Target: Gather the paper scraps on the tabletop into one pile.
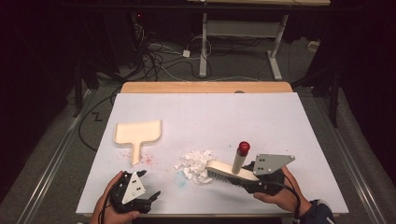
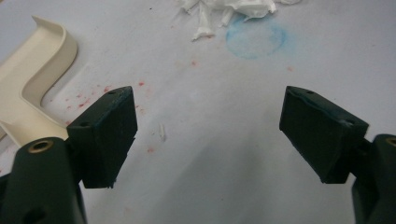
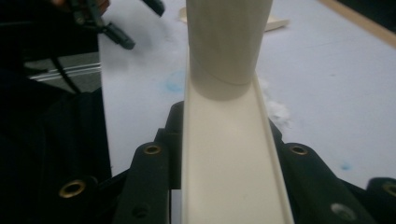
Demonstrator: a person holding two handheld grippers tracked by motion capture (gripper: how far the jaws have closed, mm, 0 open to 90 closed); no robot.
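The left tongs [image 1: 140,191] are hovering spread and empty near the surface's [image 1: 280,116] front edge, just short of the cream dustpan [image 1: 137,133], probably readying to take its handle. At centre the paper scraps [image 1: 196,163] are lying piled. The right tongs [image 1: 254,179] are clamping the brush [image 1: 229,170], bristles beside the scraps, poised for sweeping.

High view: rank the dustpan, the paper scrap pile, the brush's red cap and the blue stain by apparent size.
1. dustpan
2. paper scrap pile
3. red cap and blue stain: look alike, so unranked.
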